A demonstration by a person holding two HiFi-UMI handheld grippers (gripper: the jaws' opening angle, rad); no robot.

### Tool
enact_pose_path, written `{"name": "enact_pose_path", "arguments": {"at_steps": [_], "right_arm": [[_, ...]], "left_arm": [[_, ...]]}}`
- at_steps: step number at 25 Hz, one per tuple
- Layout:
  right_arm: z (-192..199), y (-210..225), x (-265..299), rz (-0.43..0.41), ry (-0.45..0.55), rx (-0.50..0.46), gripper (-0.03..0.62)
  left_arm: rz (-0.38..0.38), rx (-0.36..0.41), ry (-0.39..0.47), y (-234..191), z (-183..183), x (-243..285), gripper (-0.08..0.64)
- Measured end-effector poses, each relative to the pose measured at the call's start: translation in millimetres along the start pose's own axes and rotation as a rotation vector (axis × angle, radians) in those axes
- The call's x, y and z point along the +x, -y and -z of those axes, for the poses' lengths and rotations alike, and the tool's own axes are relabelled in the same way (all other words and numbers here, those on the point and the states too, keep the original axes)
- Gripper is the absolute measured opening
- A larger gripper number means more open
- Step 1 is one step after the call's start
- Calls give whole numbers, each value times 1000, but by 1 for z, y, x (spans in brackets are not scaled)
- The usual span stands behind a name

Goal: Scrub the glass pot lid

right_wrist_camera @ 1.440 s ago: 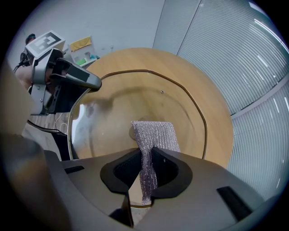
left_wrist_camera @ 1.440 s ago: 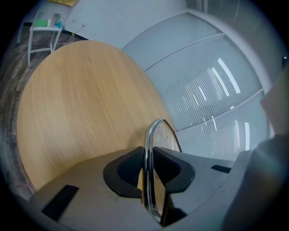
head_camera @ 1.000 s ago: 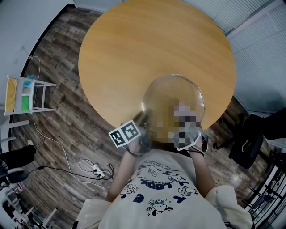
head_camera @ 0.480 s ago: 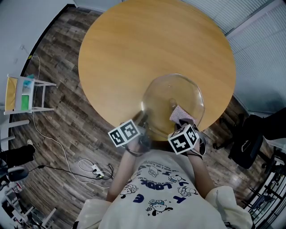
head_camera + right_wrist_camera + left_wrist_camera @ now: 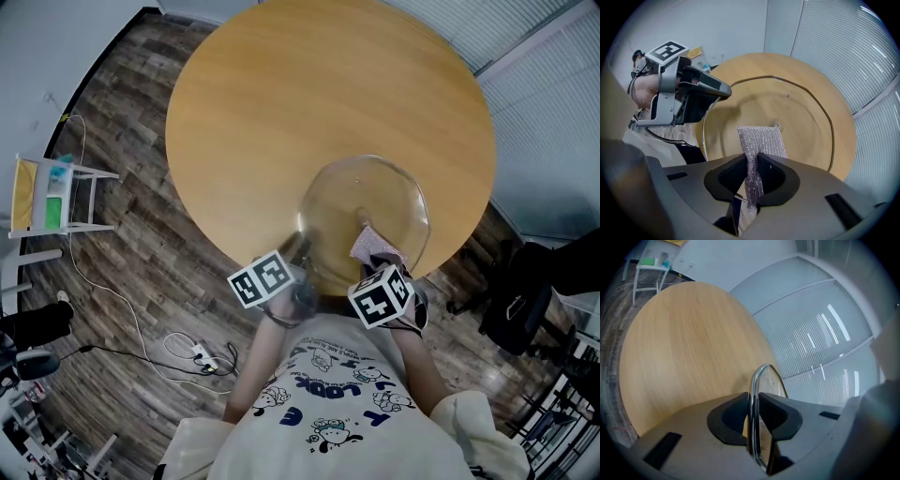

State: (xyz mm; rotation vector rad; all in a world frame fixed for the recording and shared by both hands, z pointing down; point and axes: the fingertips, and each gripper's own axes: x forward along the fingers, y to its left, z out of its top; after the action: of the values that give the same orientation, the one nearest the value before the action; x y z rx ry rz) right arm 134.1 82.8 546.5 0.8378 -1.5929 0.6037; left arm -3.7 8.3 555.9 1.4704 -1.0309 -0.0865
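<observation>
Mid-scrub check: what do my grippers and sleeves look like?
The left gripper and right gripper have grey bodies with black padded jaws; each carries a cube of black-and-white square markers. The person wears a cream short-sleeved T-shirt with cartoon prints.

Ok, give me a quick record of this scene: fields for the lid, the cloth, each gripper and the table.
lid: glass pot lid, metal rim, held tilted over the near edge of the table
left gripper: left gripper, fingers shut on the lid's rim
right gripper: right gripper, fingers shut on the cloth
cloth: silvery mesh scrub cloth, free end lying against the lid beside its centre screw
table: round wooden table
</observation>
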Motion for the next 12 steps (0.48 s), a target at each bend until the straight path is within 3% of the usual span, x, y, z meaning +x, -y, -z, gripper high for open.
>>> {"name": "enact_pose_path", "arguments": {"at_steps": [12], "right_arm": [[-7, -22, -3, -85, 15, 11, 75]], "left_arm": [[-1, -9, 7, -1, -1, -1, 74]]}}
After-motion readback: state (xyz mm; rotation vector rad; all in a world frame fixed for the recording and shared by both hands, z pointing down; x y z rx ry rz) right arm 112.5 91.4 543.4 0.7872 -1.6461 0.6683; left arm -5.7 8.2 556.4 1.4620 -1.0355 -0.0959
